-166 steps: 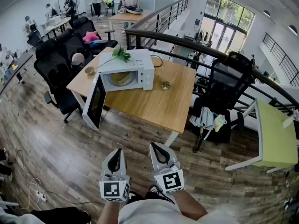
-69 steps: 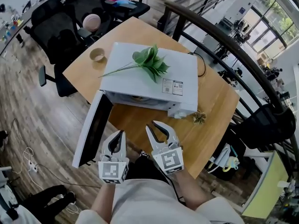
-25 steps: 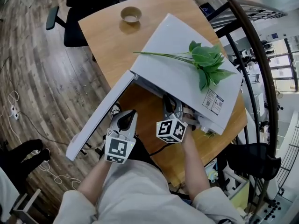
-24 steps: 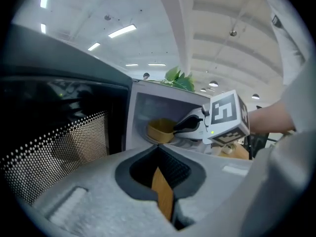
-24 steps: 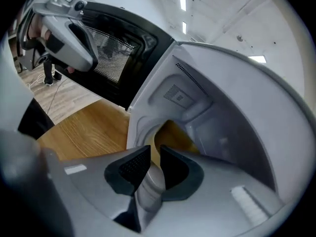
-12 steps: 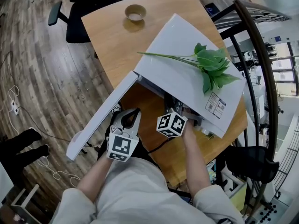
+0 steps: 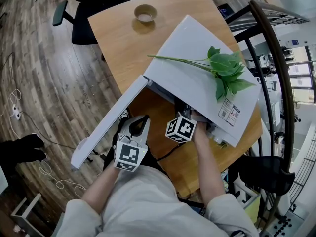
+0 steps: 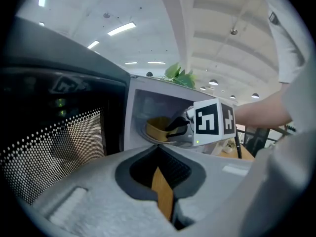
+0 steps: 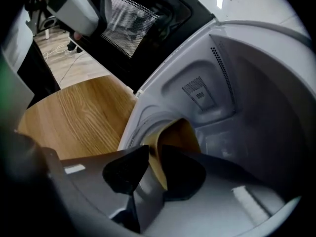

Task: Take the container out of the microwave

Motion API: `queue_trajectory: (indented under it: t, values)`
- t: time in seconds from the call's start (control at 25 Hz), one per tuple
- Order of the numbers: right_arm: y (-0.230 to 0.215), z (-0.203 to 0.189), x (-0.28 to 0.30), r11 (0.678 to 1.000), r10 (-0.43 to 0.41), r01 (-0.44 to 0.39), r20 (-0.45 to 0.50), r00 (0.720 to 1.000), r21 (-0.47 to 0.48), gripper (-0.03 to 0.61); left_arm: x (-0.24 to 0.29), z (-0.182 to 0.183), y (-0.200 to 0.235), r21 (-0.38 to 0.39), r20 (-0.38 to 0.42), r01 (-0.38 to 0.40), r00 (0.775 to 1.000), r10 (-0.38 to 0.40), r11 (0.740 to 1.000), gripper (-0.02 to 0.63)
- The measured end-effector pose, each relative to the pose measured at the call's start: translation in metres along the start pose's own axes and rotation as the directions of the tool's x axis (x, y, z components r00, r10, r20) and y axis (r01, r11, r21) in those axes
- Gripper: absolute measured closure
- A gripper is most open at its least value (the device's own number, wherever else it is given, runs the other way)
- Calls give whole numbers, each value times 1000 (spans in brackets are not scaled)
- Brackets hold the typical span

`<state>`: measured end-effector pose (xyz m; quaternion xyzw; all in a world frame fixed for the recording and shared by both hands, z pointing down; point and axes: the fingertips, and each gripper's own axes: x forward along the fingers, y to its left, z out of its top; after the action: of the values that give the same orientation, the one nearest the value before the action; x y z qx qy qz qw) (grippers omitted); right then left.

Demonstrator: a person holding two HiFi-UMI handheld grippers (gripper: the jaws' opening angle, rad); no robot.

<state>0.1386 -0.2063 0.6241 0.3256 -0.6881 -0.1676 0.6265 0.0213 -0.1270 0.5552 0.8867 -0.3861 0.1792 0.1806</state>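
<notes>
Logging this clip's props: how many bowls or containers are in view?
2. A yellow container inside the microwave, its rim in the right gripper; a small bowl on the table beyond it. Others may be hidden.

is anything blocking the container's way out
Nothing visible does. The right tongs pinch the container by its rim, the microwave door hangs wide open, and the table in front lies bare. The left tongs sit off to the side.
</notes>
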Motion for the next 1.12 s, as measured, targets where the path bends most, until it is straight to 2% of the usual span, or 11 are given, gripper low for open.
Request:
queue_trajectory:
  t: [0.52, 1.12]
  values:
    - [7, 4, -11, 999, 36, -36, 21, 999, 2, 551, -4, 3, 3, -3, 16, -29, 999, 29, 1000, 611]
    - [14, 10, -26, 997, 59, -61, 57, 997, 47, 552, -9, -3, -1, 2, 9, -27, 1000, 27, 1000, 611]
